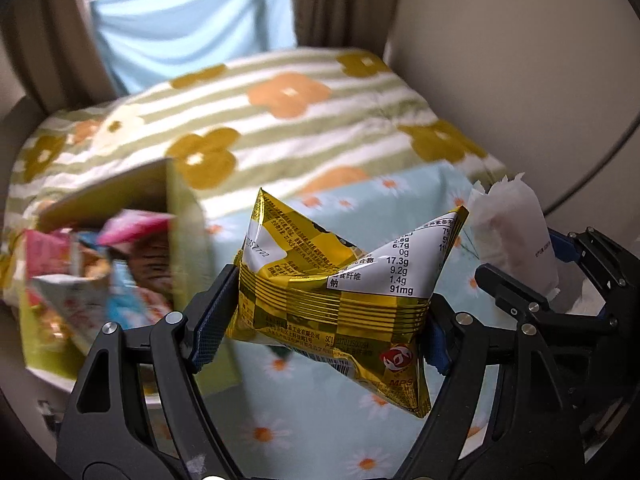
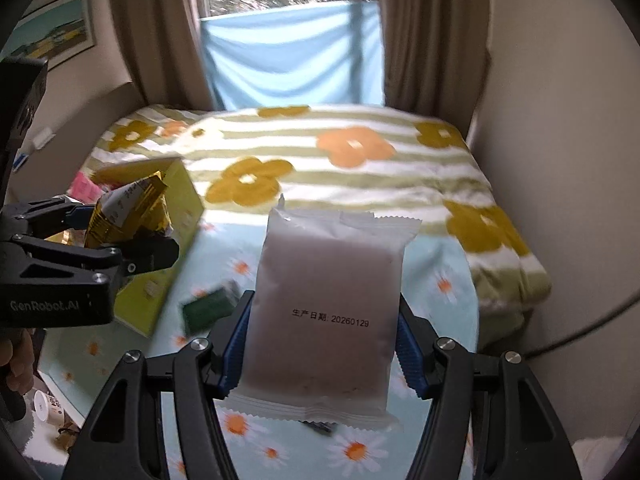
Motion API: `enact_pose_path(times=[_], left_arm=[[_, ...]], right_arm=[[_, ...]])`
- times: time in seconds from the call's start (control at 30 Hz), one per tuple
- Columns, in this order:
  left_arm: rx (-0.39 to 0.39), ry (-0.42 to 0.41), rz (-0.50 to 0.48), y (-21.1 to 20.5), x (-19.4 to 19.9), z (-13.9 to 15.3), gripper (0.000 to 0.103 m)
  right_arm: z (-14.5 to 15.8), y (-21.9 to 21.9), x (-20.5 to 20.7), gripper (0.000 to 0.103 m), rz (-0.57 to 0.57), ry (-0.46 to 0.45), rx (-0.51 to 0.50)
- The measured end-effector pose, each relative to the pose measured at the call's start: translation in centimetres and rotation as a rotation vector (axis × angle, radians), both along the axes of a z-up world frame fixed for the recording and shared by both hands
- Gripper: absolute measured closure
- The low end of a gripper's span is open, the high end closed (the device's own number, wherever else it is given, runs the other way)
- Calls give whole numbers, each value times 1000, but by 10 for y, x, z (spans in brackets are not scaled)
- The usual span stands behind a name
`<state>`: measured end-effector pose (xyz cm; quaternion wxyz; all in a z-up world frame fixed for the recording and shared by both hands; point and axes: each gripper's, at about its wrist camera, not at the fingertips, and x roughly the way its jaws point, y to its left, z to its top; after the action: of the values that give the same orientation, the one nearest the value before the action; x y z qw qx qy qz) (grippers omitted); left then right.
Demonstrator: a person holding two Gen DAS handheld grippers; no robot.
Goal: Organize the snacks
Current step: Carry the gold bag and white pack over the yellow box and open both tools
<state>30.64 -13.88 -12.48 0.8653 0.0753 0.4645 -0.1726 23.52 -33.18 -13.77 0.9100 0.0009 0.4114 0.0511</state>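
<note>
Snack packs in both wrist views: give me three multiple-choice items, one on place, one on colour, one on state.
1. Where is the yellow-green box relative to the white pack in the right wrist view?
A. left
B. right
C. beneath it

2. What colour is the pack in the left hand-held gripper?
A. pink
B. gold
C. green

3. What is the right hand-held gripper doing?
A. open, empty
B. shut on the white pack
C. out of view

Answers:
1 A, the box sits at the left, behind the left hand-held gripper.
2 B, gold foil between the pads.
3 B, both pads press its sides.
</note>
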Motion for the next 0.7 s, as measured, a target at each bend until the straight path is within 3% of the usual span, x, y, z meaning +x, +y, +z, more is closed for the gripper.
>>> enact_pose_path(times=[0.2,0.37,0.53,0.7], left_arm=[[-32,-66,92,85,8,30,27],[-35,-80,152,165,18,40,27],[-47,-40,185,247,36,30,27],[-43,-9,202,302,57,8,26]], right_arm=[[33,73,17,44,103,-67,12],[44,142,36,44,156,-79,62],[36,210,58,44,192,-56,108],[14,251,73,44,163,11,136]])
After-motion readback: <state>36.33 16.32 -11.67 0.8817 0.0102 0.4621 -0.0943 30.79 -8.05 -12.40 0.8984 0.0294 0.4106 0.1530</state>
